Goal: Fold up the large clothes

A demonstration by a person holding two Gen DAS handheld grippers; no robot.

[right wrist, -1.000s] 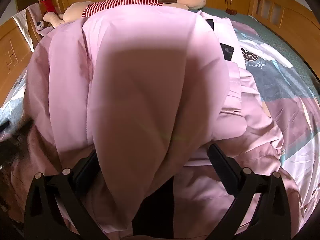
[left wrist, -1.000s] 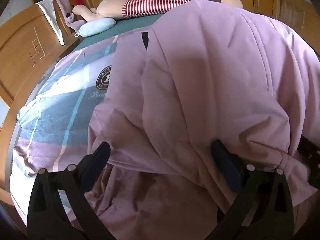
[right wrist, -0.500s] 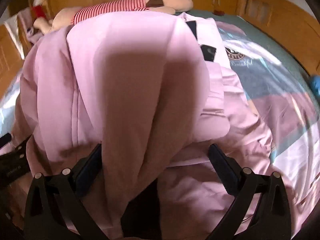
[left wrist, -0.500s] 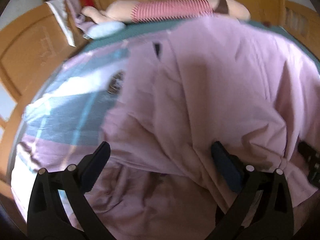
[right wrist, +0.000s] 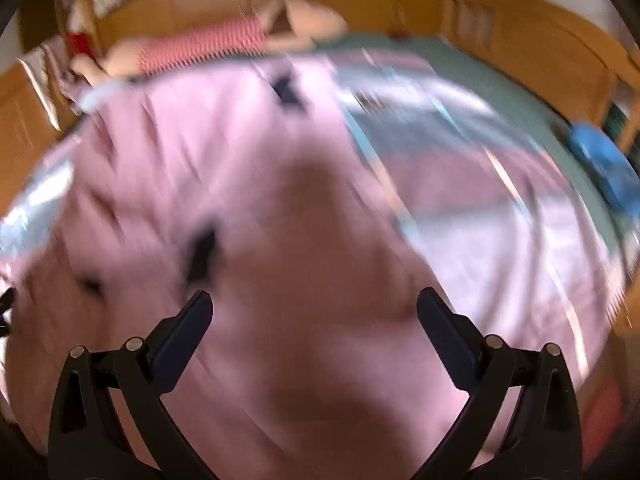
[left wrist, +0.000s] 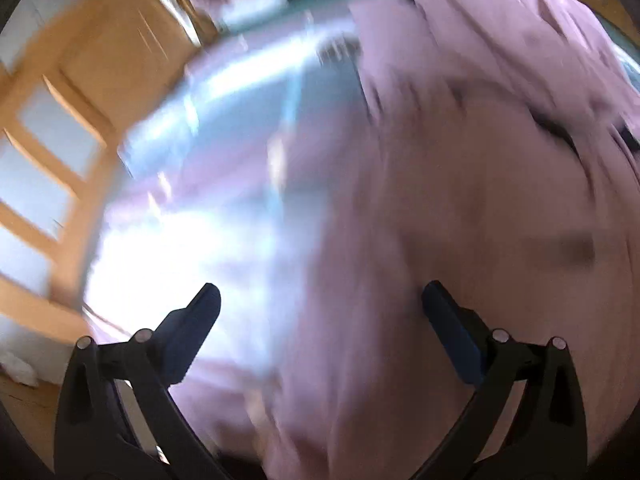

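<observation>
A large pink garment point(left wrist: 480, 208) lies spread over the bed; both views are blurred by motion. In the right wrist view the same garment point(right wrist: 248, 208) fills the middle, with small dark patches on it. My left gripper point(left wrist: 320, 312) is open above the garment's left edge, with nothing between its fingers. My right gripper point(right wrist: 314, 312) is open too, over the near part of the cloth, holding nothing. Both sets of fingertips stand wide apart.
The bedspread point(left wrist: 224, 168) is patterned pink, blue and white. A striped plush toy point(right wrist: 208, 46) lies along the far edge. Wooden cupboards point(left wrist: 80, 92) stand left of the bed, a wooden bed frame point(right wrist: 540, 52) at right, with a blue object point(right wrist: 604, 160) beside it.
The raised fold of pink cloth has come down and now lies flatter on the bed. Both grippers have pulled back and swung outward, left to the left, right to the right. Both stay open.
</observation>
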